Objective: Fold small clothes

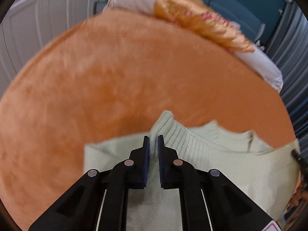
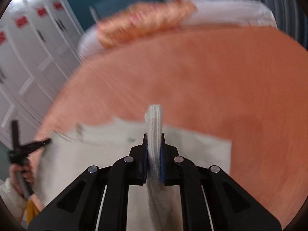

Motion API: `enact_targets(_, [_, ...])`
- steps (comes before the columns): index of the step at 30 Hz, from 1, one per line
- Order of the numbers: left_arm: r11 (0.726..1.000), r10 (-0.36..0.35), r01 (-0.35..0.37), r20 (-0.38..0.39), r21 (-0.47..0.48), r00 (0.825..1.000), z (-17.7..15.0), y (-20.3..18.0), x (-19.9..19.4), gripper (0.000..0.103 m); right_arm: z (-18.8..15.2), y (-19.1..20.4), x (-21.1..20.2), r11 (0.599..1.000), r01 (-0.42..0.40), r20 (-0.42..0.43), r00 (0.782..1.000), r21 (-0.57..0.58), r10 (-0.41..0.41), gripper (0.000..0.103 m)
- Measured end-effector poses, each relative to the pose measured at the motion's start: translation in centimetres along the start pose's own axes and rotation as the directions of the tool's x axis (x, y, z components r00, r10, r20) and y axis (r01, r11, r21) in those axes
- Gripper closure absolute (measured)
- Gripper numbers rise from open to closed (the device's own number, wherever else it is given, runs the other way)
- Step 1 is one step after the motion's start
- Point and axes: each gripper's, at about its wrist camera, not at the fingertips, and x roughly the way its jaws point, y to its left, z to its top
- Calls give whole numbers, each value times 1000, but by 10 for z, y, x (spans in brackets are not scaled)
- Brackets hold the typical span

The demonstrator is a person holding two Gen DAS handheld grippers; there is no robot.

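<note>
Both grippers clamped on the pale sweater (image 1: 221, 159) over the orange blanket (image 1: 115, 77). Left gripper (image 1: 153, 140) pinching ribbed fabric. Right gripper (image 2: 154, 140) gripping a bunched fold

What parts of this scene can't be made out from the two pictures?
- Cream sweater: its lower part, left wrist view, is hidden behind the left tongs and cut off by the frame.
- Patterned cloth at the bed's far end: right wrist view, motion blur smears its print.
- Fold pinched in the right tongs: which part of the garment it is cannot be told.
</note>
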Motion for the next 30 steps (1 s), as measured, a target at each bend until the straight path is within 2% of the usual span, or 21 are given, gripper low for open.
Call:
enact_targets(2, [1000, 9, -8, 45, -20, 999, 5, 5, -17, 98, 8, -10, -17, 999, 7, 60, 998, 35, -9, 94])
enact_targets(4, [998, 55, -54, 47, -24, 997, 5, 14, -12, 98, 5, -35, -8, 994, 57, 22, 998, 95, -59, 95])
enact_targets(5, [997, 67, -67, 20, -28, 998, 3, 18, -2, 97, -2, -46, 5, 990, 91, -31, 996, 112, -88, 95])
enact_targets(6, [997, 70, -71, -22, -40, 997, -2, 23, 12, 98, -14, -58, 28, 984, 128, -126, 986, 122, -112, 95])
enact_targets(7, [995, 90, -93, -88, -37, 992, -13, 27, 32, 97, -30, -65, 51, 978, 186, -228, 960, 95, -161, 94])
enact_targets(8, [994, 103, -107, -114, -30, 988, -21, 27, 45, 96, -40, -65, 62, 976, 208, -270, 945, 60, -185, 94])
enact_targets(10, [989, 149, -148, -70, 9, 986, -27, 19, 44, 95, -43, -55, 55, 970, 241, -219, 948, 22, -231, 93])
enact_targets(12, [988, 156, -156, -61, 2, 986, -23, 12, 35, 92, -34, -46, 37, 962, 263, -170, 954, 76, -247, 92])
enact_targets(14, [982, 186, -187, -14, -6, 982, -18, 5, 15, 90, -29, -26, 10, 952, 291, -73, 956, 100, -285, 89])
enact_targets(16, [973, 229, -231, 77, 11, 970, -18, -11, -17, 90, -28, 3, -6, 971, 230, -13, 973, 68, -230, 89])
enact_targets(17, [972, 227, -232, 113, 28, 967, -17, -22, -30, 90, -34, 30, -11, 989, 146, -11, 989, 23, -146, 89])
enact_targets(19, [979, 165, -180, 146, 95, 975, -28, -54, -52, 89, -50, 71, -5, 998, 27, -73, 997, -62, -31, 89])
enact_targets(21, [981, 76, -92, 100, 172, 992, -45, -85, -56, 86, -80, 117, 10, 983, -121, -191, 977, -140, 93, 89])
enact_targets(23, [970, -8, 13, -20, 241, 1000, -71, -112, -43, 82, -111, 148, 20, 959, -220, -276, 947, -181, 165, 90])
enact_targets(24, [965, -12, 27, -61, 260, 998, -83, -119, -35, 82, -128, 159, 23, 946, -239, -311, 936, -218, 164, 90])
enact_targets(26, [957, 34, -1, -109, 290, 993, -105, -118, -21, 82, -146, 157, 20, 944, -211, -329, 937, -255, 120, 92])
enact_targets(28, [959, 86, -54, -104, 278, 991, -119, -95, -20, 81, -149, 134, 9, 958, -185, -321, 941, -218, 108, 94])
enact_targets(29, [962, 91, -63, -91, 267, 992, -120, -84, -22, 81, -147, 115, 1, 970, -149, -310, 947, -191, 85, 92])
enact_targets(30, [967, 108, -85, -86, 239, 990, -123, -63, -28, 81, -145, 92, -8, 982, -73, -295, 955, -176, 18, 92])
